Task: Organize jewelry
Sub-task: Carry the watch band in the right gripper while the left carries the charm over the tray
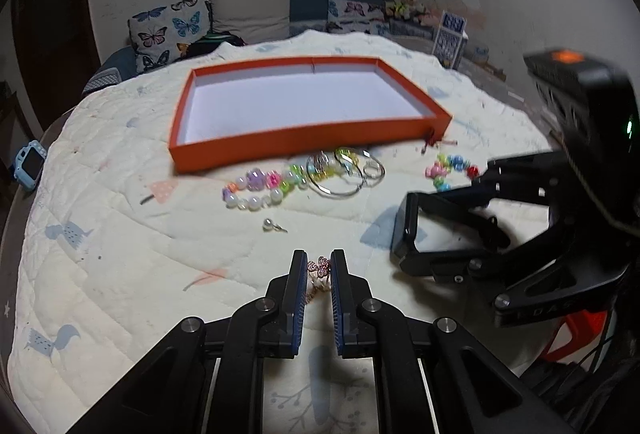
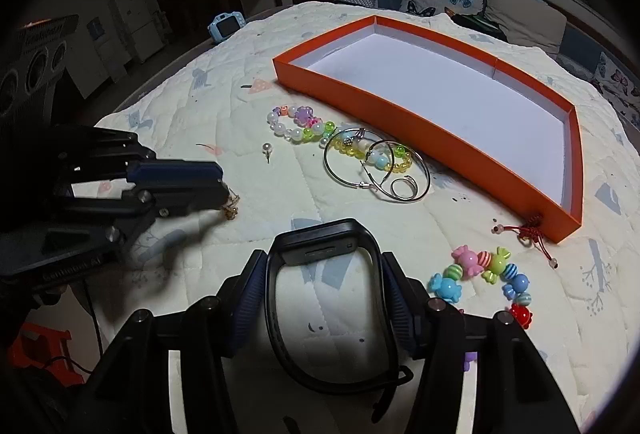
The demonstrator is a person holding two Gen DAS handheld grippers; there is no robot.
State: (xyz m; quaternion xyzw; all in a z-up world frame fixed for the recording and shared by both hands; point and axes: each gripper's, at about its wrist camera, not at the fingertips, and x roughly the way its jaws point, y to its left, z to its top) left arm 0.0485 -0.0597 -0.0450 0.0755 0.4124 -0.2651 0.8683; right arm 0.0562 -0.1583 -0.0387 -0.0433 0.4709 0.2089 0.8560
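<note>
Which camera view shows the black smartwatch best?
The right wrist view: the black smartwatch sits close, its band loop whole between the right hand-held gripper fingers. The left wrist view shows the watch only sideways, farther off.

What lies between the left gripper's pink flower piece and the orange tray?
The left gripper is shut on the pink flower piece. On the quilt toward the orange tray lie a pearl earring, a beaded bracelet and silver hoops; a lifted carry clears them.

Left gripper — black linkage arms, silver screws, blue ribbed pads; right gripper alike — black housing, orange top mark, green light, faint embossed lettering
</note>
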